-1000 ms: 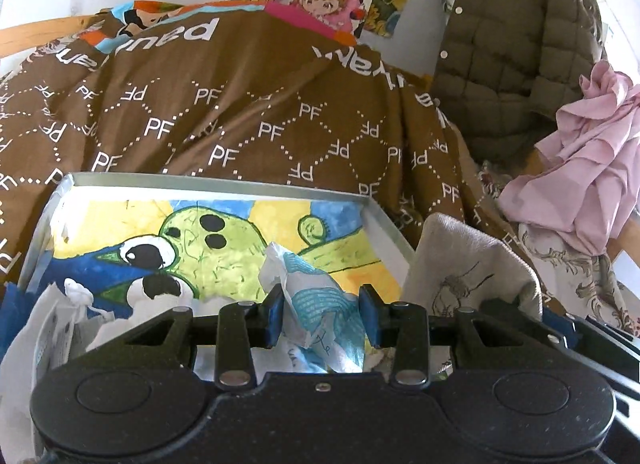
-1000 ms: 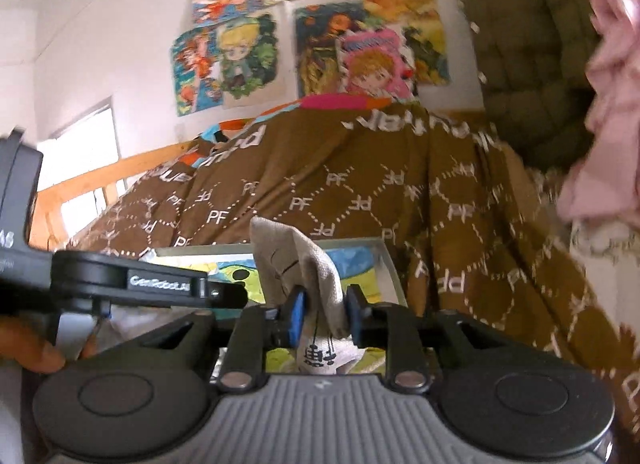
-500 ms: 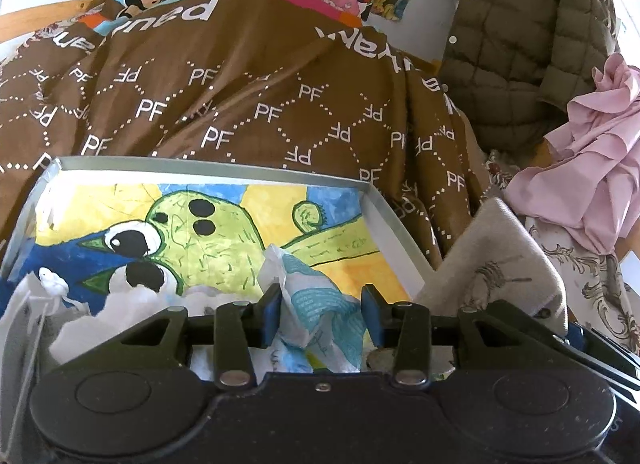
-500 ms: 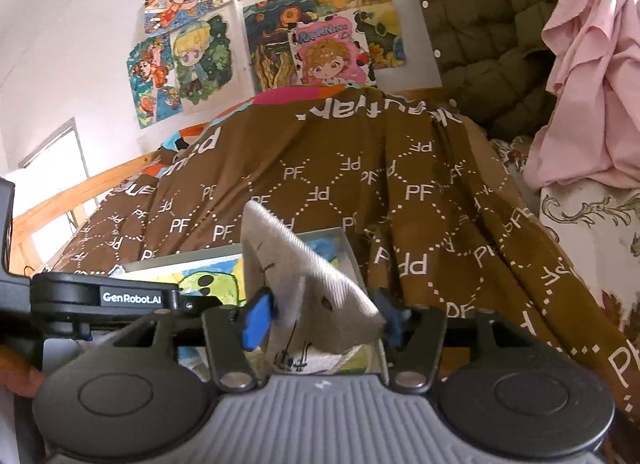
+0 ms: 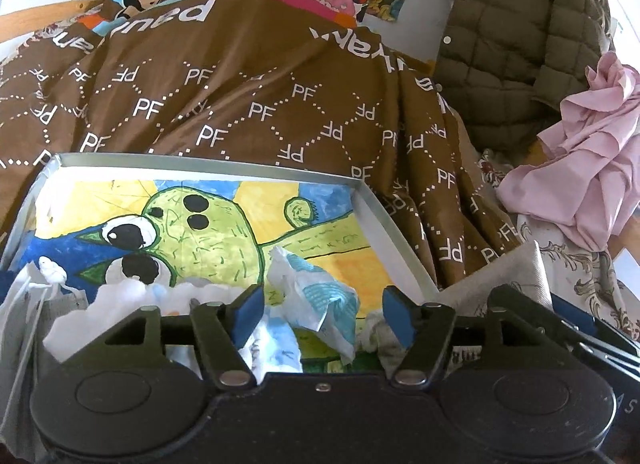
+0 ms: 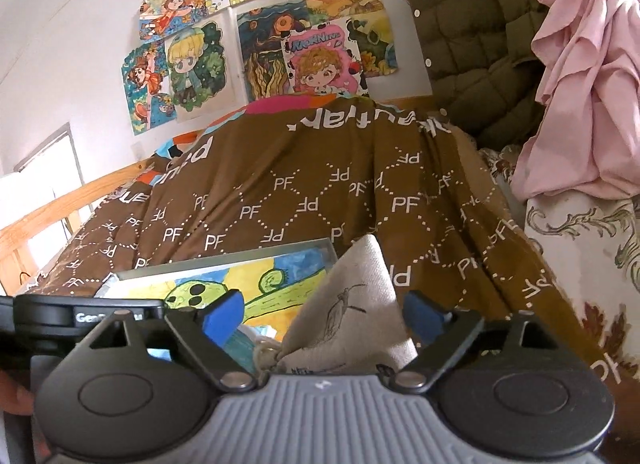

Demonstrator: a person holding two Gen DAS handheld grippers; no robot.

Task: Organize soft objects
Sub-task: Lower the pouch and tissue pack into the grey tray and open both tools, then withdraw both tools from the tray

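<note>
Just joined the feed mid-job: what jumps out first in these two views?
The tray with a bright green cartoon creature painted inside, resting on the brown PF-print blanket. A crumpled blue-white cloth lies between the open left claw, and a beige printed pouch between the open right claw.

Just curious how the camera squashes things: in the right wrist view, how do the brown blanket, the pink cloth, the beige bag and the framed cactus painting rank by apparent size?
Largest to smallest:
1. brown blanket
2. pink cloth
3. beige bag and cactus painting: about alike; the bag sits nearer the camera and hides part of the painting, so unranked.
</note>
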